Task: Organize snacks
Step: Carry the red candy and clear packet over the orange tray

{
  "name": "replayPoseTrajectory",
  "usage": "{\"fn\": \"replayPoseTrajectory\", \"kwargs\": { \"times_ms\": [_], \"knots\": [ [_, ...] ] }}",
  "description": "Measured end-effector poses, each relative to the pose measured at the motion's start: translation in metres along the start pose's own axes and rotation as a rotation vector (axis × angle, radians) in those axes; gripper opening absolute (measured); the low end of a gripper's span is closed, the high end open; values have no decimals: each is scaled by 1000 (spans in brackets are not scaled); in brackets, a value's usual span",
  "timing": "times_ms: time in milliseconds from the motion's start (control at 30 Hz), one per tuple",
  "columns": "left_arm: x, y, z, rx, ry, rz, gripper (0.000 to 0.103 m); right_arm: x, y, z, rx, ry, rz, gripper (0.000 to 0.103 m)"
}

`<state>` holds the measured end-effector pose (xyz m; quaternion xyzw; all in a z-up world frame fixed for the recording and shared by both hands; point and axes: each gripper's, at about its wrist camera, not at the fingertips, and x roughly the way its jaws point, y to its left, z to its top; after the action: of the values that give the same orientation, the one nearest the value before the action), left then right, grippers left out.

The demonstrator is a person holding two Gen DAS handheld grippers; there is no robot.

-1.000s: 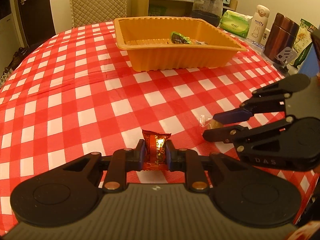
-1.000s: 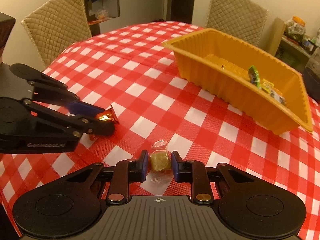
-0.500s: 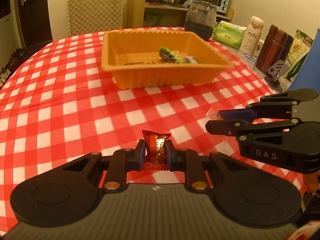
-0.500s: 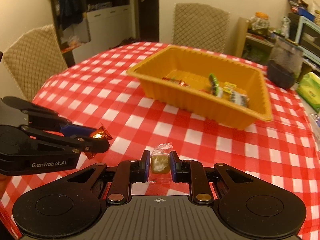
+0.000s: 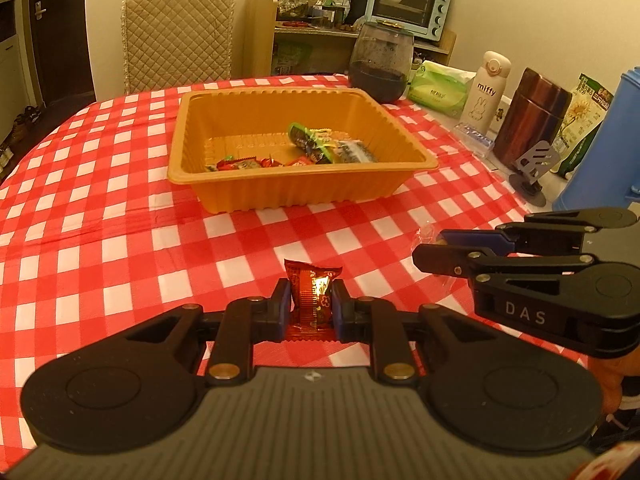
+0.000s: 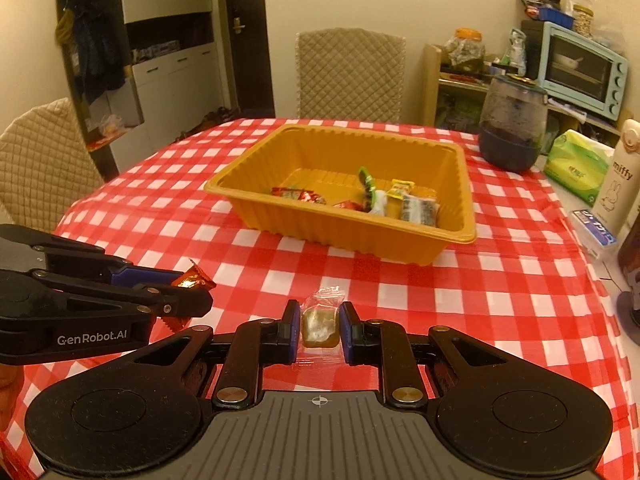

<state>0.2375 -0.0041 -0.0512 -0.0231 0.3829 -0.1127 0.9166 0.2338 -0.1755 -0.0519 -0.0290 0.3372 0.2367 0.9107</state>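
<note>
An orange plastic tray (image 5: 304, 190) (image 6: 344, 236) stands mid-table with several wrapped snacks (image 5: 316, 148) (image 6: 376, 196) inside. My left gripper (image 5: 310, 296) (image 6: 200, 294) is shut on a red foil snack packet (image 5: 312, 296) (image 6: 194, 280), held above the cloth in front of the tray. My right gripper (image 6: 319, 320) (image 5: 428, 248) is shut on a clear-wrapped yellowish candy (image 6: 319, 320), also held up, to the right of the left gripper. In the left wrist view only a bit of the candy's clear wrapper (image 5: 425, 235) shows at the right fingertips.
The table has a red-and-white checked cloth (image 5: 100, 240). At the right edge stand a dark glass jar (image 5: 380, 66), green tissue pack (image 5: 438, 88), white miffy bottle (image 5: 486, 90), brown canister (image 5: 528, 116) and blue container (image 5: 608, 148). Quilted chairs (image 6: 350, 72) stand around.
Both grippers have lifted off the table with their snacks, and the views have swung toward the tray, whose inside now shows more fully.
</note>
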Motion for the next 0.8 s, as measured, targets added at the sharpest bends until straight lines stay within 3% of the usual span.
{"fn": "replayPoseTrajectory", "kwargs": {
  "times_ms": [433, 800],
  "knots": [
    [-2, -2, 20, -1, -38, -18, 19, -12, -22, 13, 80, -46, -98, 21],
    [0, 7, 53, -20, -84, -10, 19, -15, -27, 34, 144, -93, -96, 21]
  ]
}}
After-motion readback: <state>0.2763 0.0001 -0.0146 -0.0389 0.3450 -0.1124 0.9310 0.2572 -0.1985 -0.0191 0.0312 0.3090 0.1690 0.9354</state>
